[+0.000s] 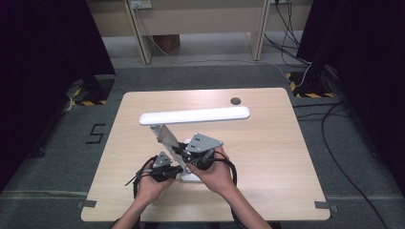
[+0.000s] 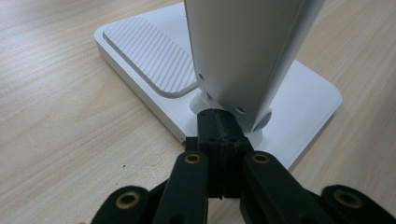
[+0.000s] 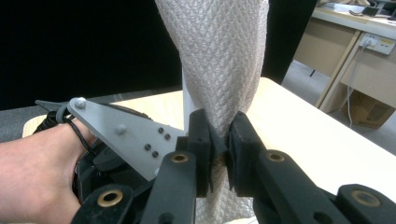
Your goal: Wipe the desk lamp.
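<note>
While the lamp [image 1: 191,119] at the surface's [image 1: 267,152] near middle is steadied by the left gripper [image 2: 222,135], jaws fully closed against its base, a cloth [image 3: 219,60] is pinched by the right gripper [image 3: 219,149] against the stem, seemingly for wiping.

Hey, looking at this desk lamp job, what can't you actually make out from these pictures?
- High view: where the cloth is pinched; the hands and grippers cover the lamp base.
- Left gripper view: the lamp arm is cut off by the top edge.
- Right gripper view: the cloth covers the lamp arm; its lower end sits behind the right gripper.
- High view: the small dark spot is too small to identify.
</note>
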The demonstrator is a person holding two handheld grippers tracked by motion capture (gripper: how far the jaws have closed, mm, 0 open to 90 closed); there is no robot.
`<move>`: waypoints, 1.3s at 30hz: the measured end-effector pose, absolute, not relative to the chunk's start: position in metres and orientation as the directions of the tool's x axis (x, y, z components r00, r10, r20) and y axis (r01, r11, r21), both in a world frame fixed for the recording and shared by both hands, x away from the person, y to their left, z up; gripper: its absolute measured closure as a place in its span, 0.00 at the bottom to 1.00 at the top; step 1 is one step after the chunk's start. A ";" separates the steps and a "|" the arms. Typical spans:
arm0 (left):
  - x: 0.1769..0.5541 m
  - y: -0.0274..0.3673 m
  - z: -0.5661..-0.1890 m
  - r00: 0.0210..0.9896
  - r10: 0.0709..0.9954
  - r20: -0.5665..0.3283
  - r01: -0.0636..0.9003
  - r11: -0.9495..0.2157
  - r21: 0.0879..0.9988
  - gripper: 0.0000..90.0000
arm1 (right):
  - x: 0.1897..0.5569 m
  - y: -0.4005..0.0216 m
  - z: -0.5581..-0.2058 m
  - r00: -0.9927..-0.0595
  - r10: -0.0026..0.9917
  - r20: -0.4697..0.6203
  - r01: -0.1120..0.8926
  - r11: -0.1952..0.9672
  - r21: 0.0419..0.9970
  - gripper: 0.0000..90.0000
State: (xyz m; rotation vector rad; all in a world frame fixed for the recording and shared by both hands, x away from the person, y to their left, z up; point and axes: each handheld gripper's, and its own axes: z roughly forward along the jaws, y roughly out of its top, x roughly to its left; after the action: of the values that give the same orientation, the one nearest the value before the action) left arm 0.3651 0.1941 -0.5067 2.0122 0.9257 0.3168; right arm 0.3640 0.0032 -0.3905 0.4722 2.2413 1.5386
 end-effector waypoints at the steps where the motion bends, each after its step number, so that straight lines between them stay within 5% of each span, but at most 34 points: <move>1: 0.365 0.194 -0.507 0.691 0.713 -0.118 0.490 -0.342 0.802 0.99 | 0.364 0.003 -0.391 -0.871 0.476 -0.120 0.061 0.347 0.936 0.91; 39: 0.363 0.193 -0.507 0.688 0.720 -0.095 0.480 -0.353 0.803 0.99 | 0.373 -0.002 -0.414 -0.883 0.466 -0.051 0.132 0.352 0.927 0.91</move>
State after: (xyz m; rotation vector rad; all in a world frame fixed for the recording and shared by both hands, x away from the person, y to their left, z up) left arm 0.3635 0.1929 -0.5066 2.0208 0.9224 0.3461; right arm 0.3725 -0.0021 -0.4140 0.5301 2.3129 1.5421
